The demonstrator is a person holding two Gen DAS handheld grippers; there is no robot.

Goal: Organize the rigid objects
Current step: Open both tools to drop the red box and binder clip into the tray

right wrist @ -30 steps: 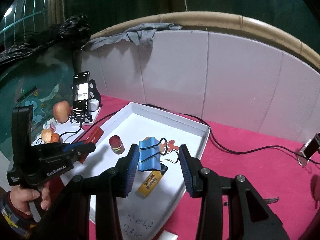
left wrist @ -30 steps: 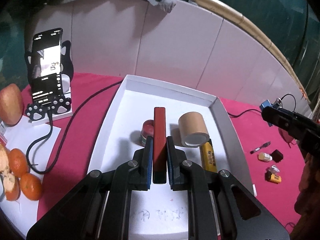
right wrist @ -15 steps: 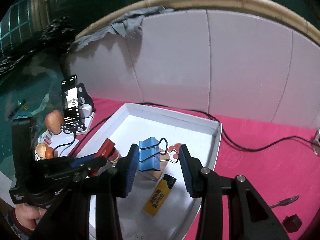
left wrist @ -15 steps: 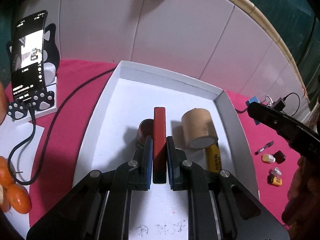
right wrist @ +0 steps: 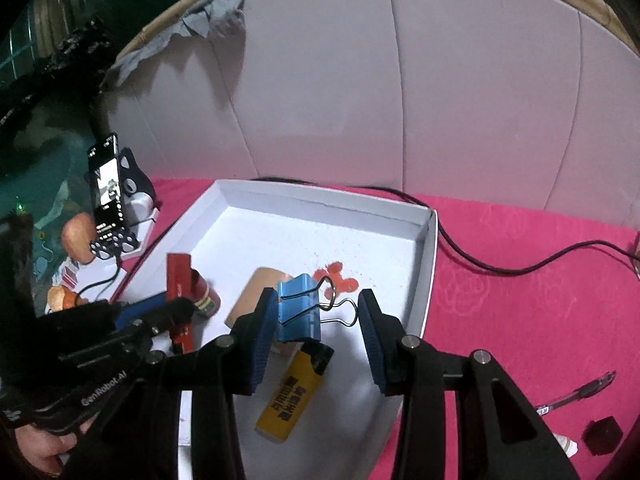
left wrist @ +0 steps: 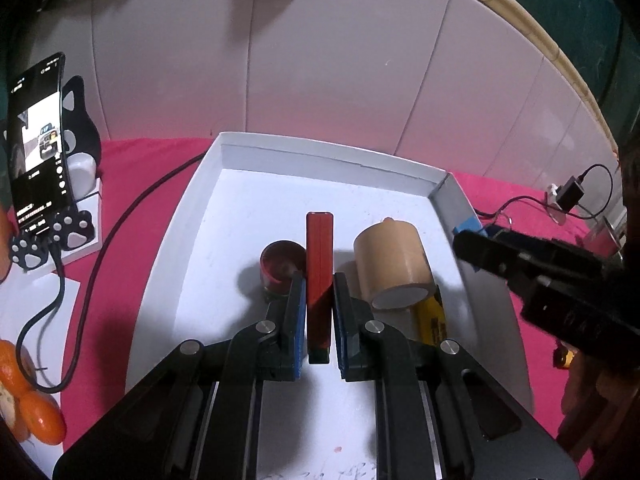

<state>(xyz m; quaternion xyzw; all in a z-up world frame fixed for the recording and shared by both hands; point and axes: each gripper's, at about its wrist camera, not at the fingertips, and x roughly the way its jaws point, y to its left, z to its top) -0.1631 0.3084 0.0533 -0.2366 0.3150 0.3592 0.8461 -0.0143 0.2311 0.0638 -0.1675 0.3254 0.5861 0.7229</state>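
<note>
My left gripper [left wrist: 319, 280] is shut on a long red bar [left wrist: 319, 264], held over the white tray [left wrist: 328, 162]. In the tray lie a small red jar [left wrist: 280, 264], a brown tape roll [left wrist: 390, 262] and a yellow lighter [left wrist: 430, 316]. My right gripper [right wrist: 318, 312] holds a blue binder clip [right wrist: 298, 312] by its wire handles above the tray [right wrist: 428, 256], over the tape roll [right wrist: 256, 300] and lighter [right wrist: 294, 392]. The left gripper [right wrist: 168, 312] with the red bar [right wrist: 178, 276] shows at the left there, beside the red jar [right wrist: 206, 300].
A phone on a cat-shaped stand [left wrist: 40, 152] and oranges [left wrist: 36, 412] sit left of the tray on the pink cloth. A black cable [right wrist: 500, 264] runs behind the tray. A pen [right wrist: 576, 394] and a small dark block [right wrist: 602, 434] lie right of the tray.
Both grippers have moved in over the tray. The red bar now hangs between the jar and the tape roll. The blue clip has come forward over the tape roll and lighter.
</note>
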